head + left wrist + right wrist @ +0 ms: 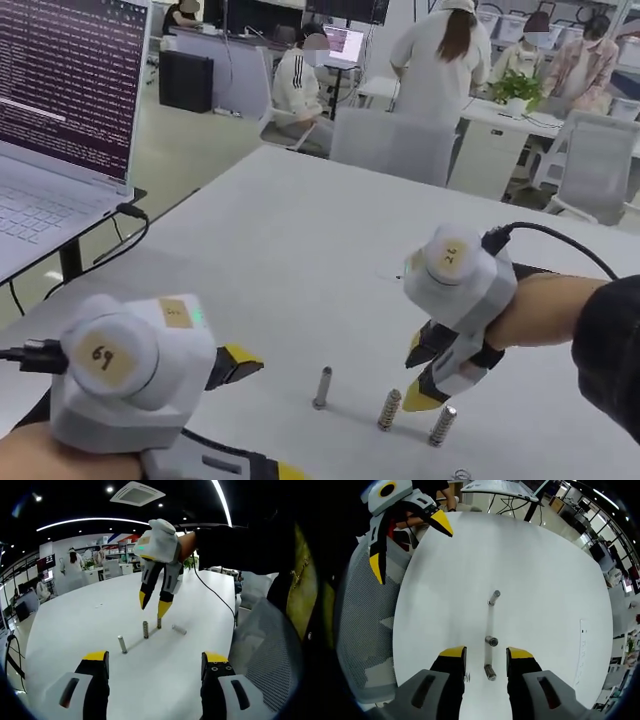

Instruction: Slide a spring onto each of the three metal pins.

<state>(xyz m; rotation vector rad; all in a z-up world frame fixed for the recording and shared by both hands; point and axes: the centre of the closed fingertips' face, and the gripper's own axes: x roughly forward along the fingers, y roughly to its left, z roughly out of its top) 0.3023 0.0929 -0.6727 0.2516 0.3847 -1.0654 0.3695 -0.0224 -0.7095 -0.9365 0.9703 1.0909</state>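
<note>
the left gripper is held nearest, its fingers spread wide and empty. on the white surface a bare pin and two spring-covered pins are stood in a row, a loose spring laid beside them. the right gripper is held just above, fingers parted, nothing gripped.

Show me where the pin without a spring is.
In the head view the bare pin stands upright at the row's left end, beside a spring-covered pin.
</note>
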